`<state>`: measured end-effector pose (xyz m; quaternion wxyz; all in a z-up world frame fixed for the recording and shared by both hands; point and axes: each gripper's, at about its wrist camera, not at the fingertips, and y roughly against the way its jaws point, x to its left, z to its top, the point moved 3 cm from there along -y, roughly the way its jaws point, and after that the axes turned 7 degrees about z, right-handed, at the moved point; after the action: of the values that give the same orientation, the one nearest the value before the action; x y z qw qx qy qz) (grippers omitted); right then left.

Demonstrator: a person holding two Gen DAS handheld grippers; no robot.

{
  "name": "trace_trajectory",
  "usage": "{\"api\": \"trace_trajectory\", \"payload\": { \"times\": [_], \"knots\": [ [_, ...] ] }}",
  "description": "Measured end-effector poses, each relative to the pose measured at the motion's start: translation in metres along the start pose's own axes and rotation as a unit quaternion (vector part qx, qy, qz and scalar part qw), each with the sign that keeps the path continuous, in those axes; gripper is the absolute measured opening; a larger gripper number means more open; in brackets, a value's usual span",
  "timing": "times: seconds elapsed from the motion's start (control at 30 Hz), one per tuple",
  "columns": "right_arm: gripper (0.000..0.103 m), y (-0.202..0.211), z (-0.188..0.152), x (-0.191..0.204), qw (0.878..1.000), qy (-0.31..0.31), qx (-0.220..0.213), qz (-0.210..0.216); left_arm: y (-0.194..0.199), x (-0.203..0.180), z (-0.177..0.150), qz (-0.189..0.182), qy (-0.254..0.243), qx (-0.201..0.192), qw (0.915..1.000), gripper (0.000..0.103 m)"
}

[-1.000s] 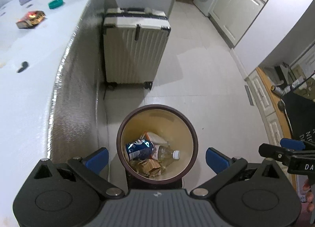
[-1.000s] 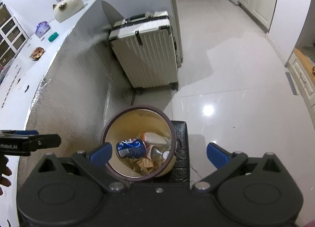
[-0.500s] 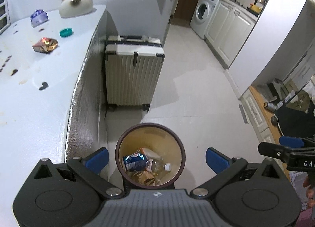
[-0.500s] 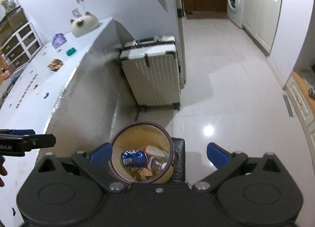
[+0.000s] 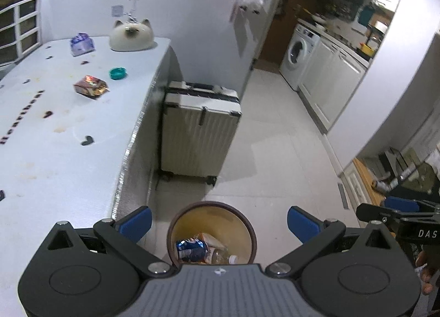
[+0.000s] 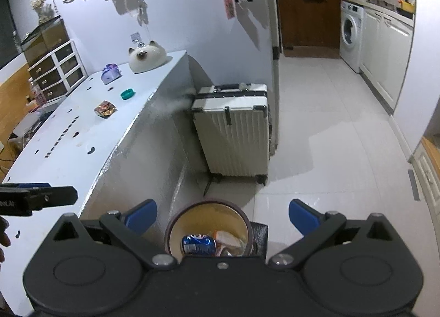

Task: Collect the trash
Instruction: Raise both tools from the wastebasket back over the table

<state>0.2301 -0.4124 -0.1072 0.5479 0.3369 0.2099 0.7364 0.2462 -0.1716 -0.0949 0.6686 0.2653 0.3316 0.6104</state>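
Both grippers, left gripper (image 5: 217, 223) and right gripper (image 6: 221, 220), gape empty above the bin (image 5: 211, 208); next target, likely the wrapper (image 5: 91, 87) at ten o'clock.

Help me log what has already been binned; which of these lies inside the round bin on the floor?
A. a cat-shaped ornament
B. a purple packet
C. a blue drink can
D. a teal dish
C: a blue drink can lies in the round bin beside a clear plastic bottle, while the teal dish, cat-shaped ornament and purple packet all sit on the white counter.
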Motion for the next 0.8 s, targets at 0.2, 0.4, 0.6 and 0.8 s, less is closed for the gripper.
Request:
{"api": "trace_trajectory", "payload": {
  "times": [0.2,0.4,0.6,0.8],
  "knots": [
    [0.103,-0.016,0.026,0.018,0.999,0.024,-0.009,0.027,0.008,0.024,0.018,0.034,0.030,-0.014,0.9989,0.103],
    [0.103,-0.042,0.058,0.049,0.997,0.055,-0.014,0.052,0.012,0.062,0.043,0.060,0.060,-0.038,0.9957,0.103],
    [0.103,-0.077,0.094,0.085,0.994,0.081,-0.018,0.070,0.001,0.106,0.074,0.079,0.085,-0.055,0.9917,0.103],
    [0.103,-0.119,0.128,0.118,0.992,0.099,-0.019,0.078,-0.021,0.147,0.110,0.080,0.100,-0.067,0.9895,0.103]
  ]
}}
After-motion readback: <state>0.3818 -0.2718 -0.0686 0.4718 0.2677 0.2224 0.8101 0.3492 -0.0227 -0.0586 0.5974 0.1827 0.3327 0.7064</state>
